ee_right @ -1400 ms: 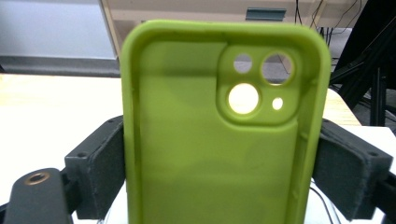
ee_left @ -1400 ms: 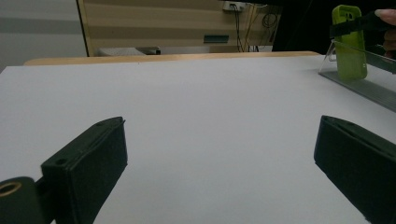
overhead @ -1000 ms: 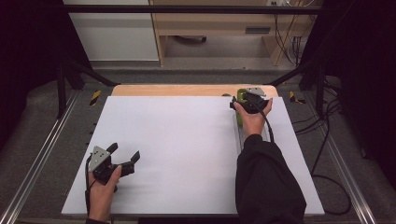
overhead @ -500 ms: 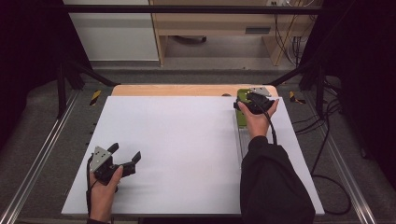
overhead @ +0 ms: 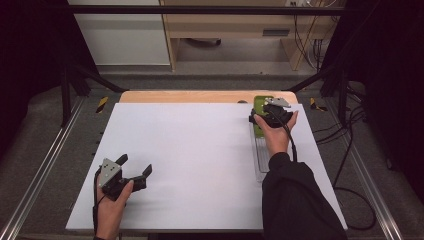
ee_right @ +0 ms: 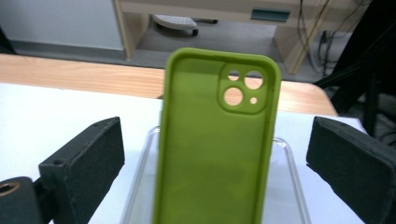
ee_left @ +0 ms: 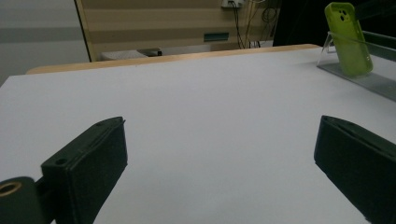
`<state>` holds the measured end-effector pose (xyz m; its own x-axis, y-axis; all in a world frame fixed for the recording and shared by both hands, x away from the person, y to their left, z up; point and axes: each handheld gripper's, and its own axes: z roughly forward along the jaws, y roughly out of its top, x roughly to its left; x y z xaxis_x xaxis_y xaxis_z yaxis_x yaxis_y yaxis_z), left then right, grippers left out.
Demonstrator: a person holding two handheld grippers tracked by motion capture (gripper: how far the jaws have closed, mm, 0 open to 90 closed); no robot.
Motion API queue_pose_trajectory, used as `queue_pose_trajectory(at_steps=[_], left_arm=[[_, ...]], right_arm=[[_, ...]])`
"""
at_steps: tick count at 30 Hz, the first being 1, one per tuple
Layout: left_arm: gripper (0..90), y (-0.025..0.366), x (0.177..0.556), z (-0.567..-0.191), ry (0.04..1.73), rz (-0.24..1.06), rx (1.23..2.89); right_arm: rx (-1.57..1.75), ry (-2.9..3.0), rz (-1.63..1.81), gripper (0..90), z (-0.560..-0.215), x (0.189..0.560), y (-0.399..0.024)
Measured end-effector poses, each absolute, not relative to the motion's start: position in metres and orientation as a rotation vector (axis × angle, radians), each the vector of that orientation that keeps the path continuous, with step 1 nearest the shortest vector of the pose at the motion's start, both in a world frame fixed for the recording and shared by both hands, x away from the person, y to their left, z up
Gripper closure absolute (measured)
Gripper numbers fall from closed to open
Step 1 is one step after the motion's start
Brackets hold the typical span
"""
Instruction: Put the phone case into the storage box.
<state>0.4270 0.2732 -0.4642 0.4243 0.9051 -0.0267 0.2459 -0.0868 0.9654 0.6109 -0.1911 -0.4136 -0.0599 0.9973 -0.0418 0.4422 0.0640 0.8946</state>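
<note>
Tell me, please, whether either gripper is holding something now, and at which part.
Nothing is held. The right gripper has its jaws open on either side of the green phone case without touching it. The left gripper is open over the white table.

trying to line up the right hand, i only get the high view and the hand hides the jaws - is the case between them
Observer: Yes. In the right gripper view the green case stands between the two jaws of the right gripper, with a gap on each side; the pads don't touch it.
Operator: which way does the case face
Observer: Its hollow inside faces the right gripper, camera cutout at the top.
Operator: what's it sitting on
Observer: A clear stand; in the left gripper view the case leans back against the stand's upright.
Operator: left jaws
Observer: The left gripper is open over bare white table, nothing between its jaws.
</note>
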Motion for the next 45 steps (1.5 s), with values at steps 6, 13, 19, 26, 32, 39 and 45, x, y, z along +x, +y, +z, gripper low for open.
queue_pose_trajectory(at_steps=[6,13,19,26,32,39,45], left_arm=[[2.0,0.261,0.424,-0.466,1.015,0.766,1.636],[2.3,0.257,0.423,-0.464,1.009,0.736,1.603],[2.2,0.254,0.416,-0.463,0.986,0.741,1.617],[2.2,0.251,0.411,-0.464,0.98,0.745,1.635],[2.3,0.252,0.413,-0.465,0.99,0.734,1.635],[2.3,0.248,0.412,-0.465,0.979,0.745,1.647],[2.3,0.247,0.413,-0.466,0.976,0.745,1.653]], right_arm=[[1.419,1.628,0.957,4.9,-0.401,0.6,-0.192],[1.445,1.626,0.953,6.6,-0.394,0.585,-0.198],[1.457,1.616,0.984,6.1,-0.393,0.573,-0.207],[1.467,1.597,0.994,6.3,-0.391,0.566,-0.214],[1.467,1.582,1.04,7.2,-0.386,0.558,-0.22],[1.429,1.577,1.083,6.8,-0.378,0.547,-0.222],[1.417,1.597,1.11,6.5,-0.378,0.538,-0.225]])
